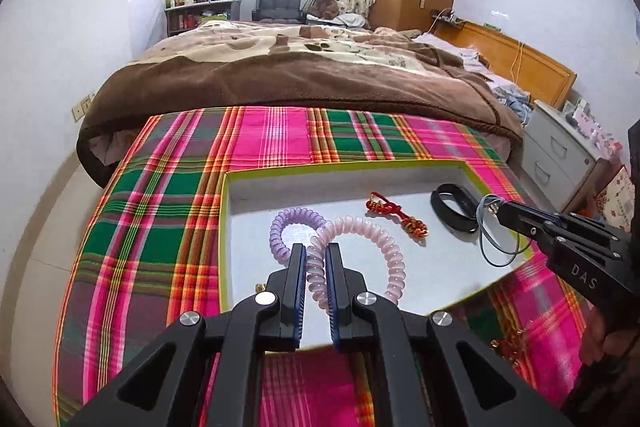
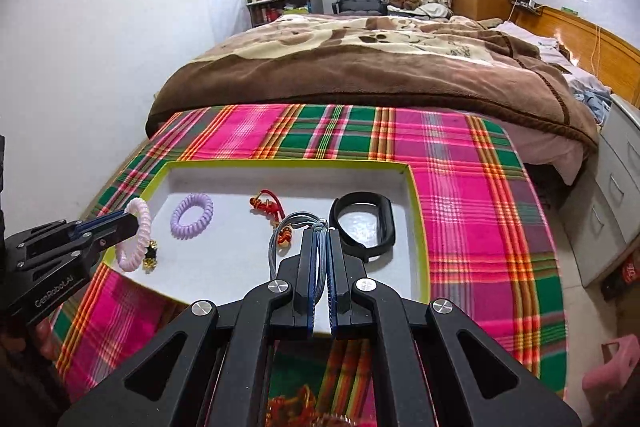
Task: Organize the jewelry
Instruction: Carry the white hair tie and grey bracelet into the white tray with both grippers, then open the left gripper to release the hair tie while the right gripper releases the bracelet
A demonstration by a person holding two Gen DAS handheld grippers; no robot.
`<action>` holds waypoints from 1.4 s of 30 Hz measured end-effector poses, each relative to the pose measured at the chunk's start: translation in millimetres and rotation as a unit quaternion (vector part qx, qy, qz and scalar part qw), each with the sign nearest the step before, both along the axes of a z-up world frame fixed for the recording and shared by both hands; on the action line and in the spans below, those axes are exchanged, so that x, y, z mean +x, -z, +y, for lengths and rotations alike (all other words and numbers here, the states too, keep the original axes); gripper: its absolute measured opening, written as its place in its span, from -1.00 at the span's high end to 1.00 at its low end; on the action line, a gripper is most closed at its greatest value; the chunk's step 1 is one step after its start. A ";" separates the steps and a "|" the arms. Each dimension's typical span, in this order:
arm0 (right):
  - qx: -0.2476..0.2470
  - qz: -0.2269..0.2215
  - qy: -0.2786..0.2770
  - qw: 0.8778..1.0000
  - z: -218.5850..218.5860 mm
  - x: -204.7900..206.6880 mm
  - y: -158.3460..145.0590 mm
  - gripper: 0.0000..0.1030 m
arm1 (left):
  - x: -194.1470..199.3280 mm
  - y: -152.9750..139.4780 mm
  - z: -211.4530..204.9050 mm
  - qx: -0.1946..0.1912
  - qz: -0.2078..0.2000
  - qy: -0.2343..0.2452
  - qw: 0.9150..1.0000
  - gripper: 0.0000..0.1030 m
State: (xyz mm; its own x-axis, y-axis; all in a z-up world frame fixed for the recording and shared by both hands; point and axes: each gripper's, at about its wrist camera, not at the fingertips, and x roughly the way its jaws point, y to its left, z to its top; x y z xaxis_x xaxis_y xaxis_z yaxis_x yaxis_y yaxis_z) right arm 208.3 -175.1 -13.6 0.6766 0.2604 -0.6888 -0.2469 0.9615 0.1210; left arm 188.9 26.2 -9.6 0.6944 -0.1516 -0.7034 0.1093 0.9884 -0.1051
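A white tray with a yellow-green rim [image 1: 348, 169] [image 2: 288, 165] lies on the plaid cloth. My left gripper [image 1: 316, 251] [image 2: 132, 217] is shut on a pale pink coil bracelet [image 1: 380, 247] [image 2: 138, 243] and holds it over the tray's near left part. My right gripper [image 2: 320, 233] [image 1: 498, 209] is shut on a grey cord bracelet [image 2: 280, 239] [image 1: 496, 239] above the tray's right part. In the tray lie a purple coil bracelet [image 1: 288, 231] [image 2: 192, 217], a red knotted cord bracelet with gold beads [image 1: 396, 215] [image 2: 270, 207] and a black band [image 1: 456, 207] [image 2: 364, 223].
The plaid cloth [image 1: 160, 211] [image 2: 472, 211] covers the table. A bed with a brown blanket [image 1: 300, 75] [image 2: 380, 67] stands just behind it. White drawers [image 1: 560, 151] [image 2: 612, 195] stand at the right. More red and gold jewelry [image 1: 512, 347] [image 2: 296, 403] lies on the cloth near me.
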 end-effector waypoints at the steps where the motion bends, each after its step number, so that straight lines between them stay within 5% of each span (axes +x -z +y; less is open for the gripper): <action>1: -0.003 0.004 0.000 1.000 0.7 2.7 3.2 0.91 | 3.7 2.9 -0.6 -0.001 0.005 0.000 1.000 0.82; 13: -0.019 0.042 0.003 0.999 4.7 19.1 33.3 0.91 | 22.8 25.8 -6.1 0.010 0.029 -0.004 1.000 0.81; 36: -0.045 0.035 0.005 0.998 12.4 19.1 34.1 0.86 | 20.2 30.6 -7.3 0.019 0.033 -0.004 0.999 0.81; 42: -0.040 0.036 0.006 0.999 10.1 20.4 35.1 0.73 | 17.9 28.9 -6.2 0.017 0.031 -0.006 0.999 0.66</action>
